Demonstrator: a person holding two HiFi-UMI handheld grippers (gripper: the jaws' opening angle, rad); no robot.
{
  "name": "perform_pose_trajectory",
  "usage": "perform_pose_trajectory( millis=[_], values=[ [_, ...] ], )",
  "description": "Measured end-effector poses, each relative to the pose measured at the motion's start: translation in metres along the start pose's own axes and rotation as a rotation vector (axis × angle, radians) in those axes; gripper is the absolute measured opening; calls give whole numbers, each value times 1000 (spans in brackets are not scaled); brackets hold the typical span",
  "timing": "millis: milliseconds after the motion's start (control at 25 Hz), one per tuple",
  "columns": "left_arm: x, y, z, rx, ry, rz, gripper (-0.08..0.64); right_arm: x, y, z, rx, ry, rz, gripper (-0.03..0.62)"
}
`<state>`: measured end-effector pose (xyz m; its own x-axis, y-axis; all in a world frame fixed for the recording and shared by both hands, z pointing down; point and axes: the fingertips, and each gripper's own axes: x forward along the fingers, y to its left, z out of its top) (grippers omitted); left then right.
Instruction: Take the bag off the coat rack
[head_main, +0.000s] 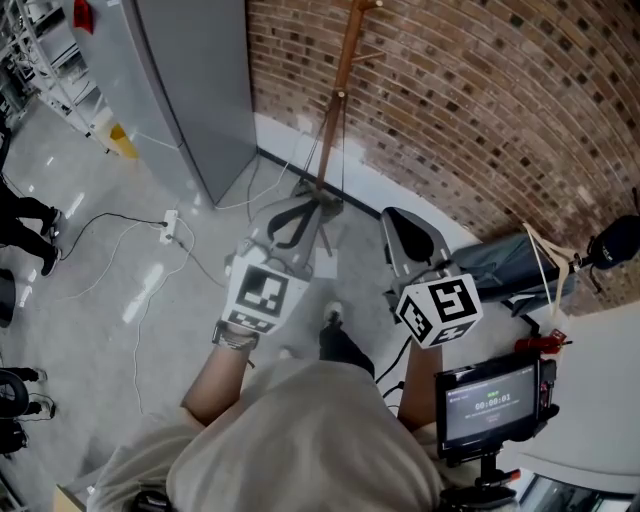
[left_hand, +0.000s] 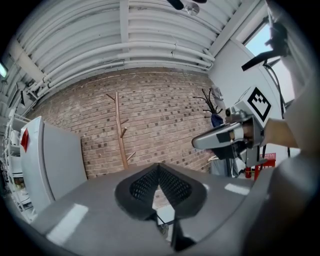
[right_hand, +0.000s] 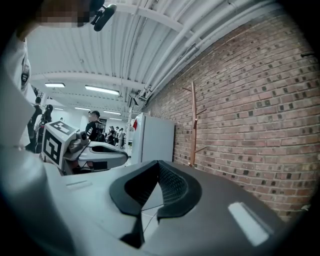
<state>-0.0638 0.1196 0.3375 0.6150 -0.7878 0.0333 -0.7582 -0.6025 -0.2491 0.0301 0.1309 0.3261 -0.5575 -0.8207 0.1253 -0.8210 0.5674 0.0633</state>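
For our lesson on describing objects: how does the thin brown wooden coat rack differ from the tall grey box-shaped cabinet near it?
The thin brown wooden coat rack is a slim pole with short side pegs; the tall grey box-shaped cabinet is broad and flat-sided. The rack is warm brown wood; the cabinet is plain, smooth grey. Both stand upright by the red brick wall. No bag hangs on the rack.
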Motion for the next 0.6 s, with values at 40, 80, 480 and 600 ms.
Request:
perform_pose_trajectory(
  millis=[40,80,480,600],
  values=[
    [3,1,-2,-1,3,-2,0,3,-3,-1,6,-1,-3,2],
    [6,3,-4,-3,7,-3,0,5,-6,-3,12,-2,-5,2],
    [62,40,-19,-19,35,19,0,60,-59,-2,27,-12,-17,2],
    [87,54,-22,-21,40,32,0,81,-78,0,17,-11,-3,2]
  ],
)
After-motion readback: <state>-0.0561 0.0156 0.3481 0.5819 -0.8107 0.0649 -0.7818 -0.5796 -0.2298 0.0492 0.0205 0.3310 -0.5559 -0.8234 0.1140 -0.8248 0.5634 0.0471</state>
